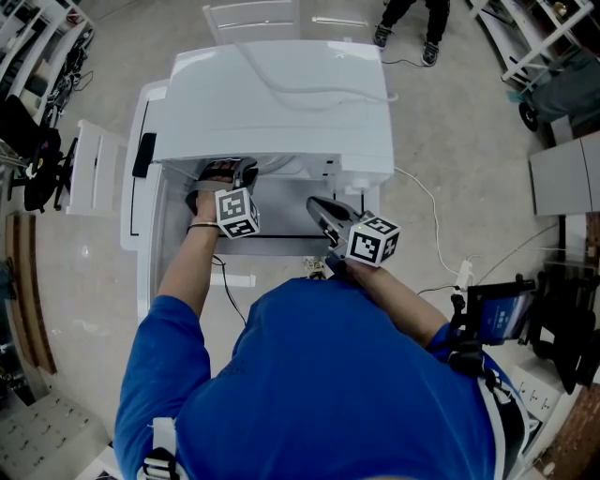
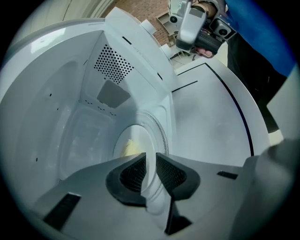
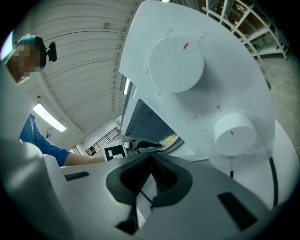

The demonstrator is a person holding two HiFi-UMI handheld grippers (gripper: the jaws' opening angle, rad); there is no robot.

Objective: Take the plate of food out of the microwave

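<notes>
The white microwave (image 1: 281, 94) stands open toward me. My left gripper (image 1: 223, 172) reaches into its cavity. In the left gripper view a white plate (image 2: 140, 133) with yellow food (image 2: 131, 148) lies on the cavity floor. Its near rim runs between the two dark pads (image 2: 129, 176) of the left gripper (image 2: 150, 164), which stand slightly apart and do not visibly press on it. My right gripper (image 1: 315, 206) hangs in front of the control panel, jaws shut and empty. The right gripper (image 3: 151, 159) view shows the plate's edge (image 3: 172, 137) inside the opening.
Two white knobs (image 3: 176, 63) (image 3: 234, 133) sit on the control panel. A flat white panel with a black outline (image 2: 211, 117) lies in front of the opening. A cable (image 1: 433, 211) trails off to the right. A person's feet (image 1: 412, 23) stand behind the microwave.
</notes>
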